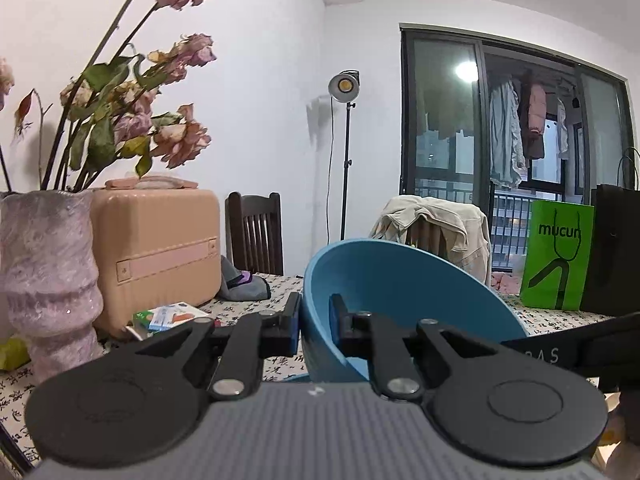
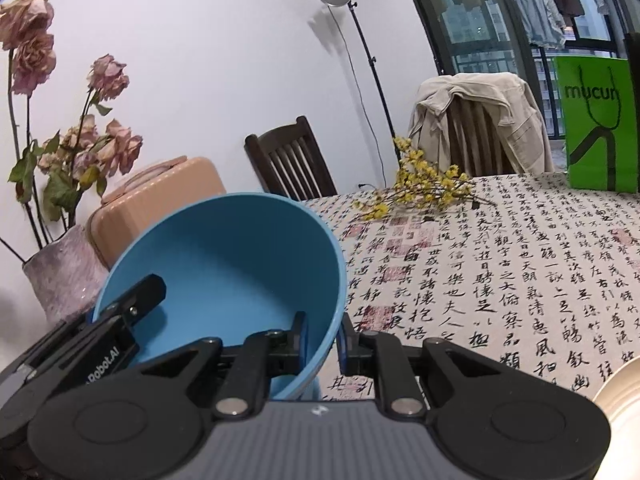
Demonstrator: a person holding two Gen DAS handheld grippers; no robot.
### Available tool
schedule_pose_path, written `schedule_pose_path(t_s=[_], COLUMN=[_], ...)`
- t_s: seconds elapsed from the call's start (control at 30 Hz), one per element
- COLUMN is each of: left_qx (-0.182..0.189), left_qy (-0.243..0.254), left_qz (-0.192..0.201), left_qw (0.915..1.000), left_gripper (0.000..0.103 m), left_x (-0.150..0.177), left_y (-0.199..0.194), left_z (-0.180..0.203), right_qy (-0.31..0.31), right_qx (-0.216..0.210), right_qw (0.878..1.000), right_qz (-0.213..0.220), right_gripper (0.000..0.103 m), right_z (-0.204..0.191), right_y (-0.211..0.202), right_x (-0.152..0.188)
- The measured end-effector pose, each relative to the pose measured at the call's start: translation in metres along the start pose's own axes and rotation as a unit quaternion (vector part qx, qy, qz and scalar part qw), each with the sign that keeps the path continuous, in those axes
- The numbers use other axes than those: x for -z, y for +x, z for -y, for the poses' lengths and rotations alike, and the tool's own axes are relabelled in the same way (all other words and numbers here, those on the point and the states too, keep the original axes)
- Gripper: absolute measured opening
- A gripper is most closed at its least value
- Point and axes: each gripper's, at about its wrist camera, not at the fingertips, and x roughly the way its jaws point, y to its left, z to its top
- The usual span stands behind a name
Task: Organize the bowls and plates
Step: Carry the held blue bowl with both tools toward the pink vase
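Note:
A blue bowl (image 1: 400, 288) is held tilted above the table by both grippers. My left gripper (image 1: 316, 320) is shut on the bowl's left rim, one finger outside and one inside. My right gripper (image 2: 324, 340) is shut on the bowl's (image 2: 228, 268) right rim in the same way. The left gripper (image 2: 132, 304) also shows in the right wrist view, clamped on the bowl's far rim. A cream plate or bowl edge (image 2: 624, 396) shows at the lower right of the right wrist view.
The table has a calligraphy-print cloth (image 2: 500, 280). On it are a pink vase of dried roses (image 1: 48, 272), a peach case (image 1: 160, 248), a yellow flower sprig (image 2: 420, 188), a green bag (image 2: 596, 128) and a black bag (image 1: 616, 248). Two chairs stand behind.

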Motion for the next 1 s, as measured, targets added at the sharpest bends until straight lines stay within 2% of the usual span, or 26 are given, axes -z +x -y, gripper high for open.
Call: schedule_pose_path(t_s=[1.0], left_qx=[-0.022], left_qy=[-0.021], left_qz=[-0.031], left_qw=[0.9991], left_gripper=[0.014], left_x=[0.022], left_y=[-0.007], left_z=[-0.029], right_qy=[-0.054], right_qx=[0.004], right_qw=[0.998], right_qz=[-0.016], right_gripper=[0.015], right_z=[-0.031], right_y=[0.015], right_x=[0.018])
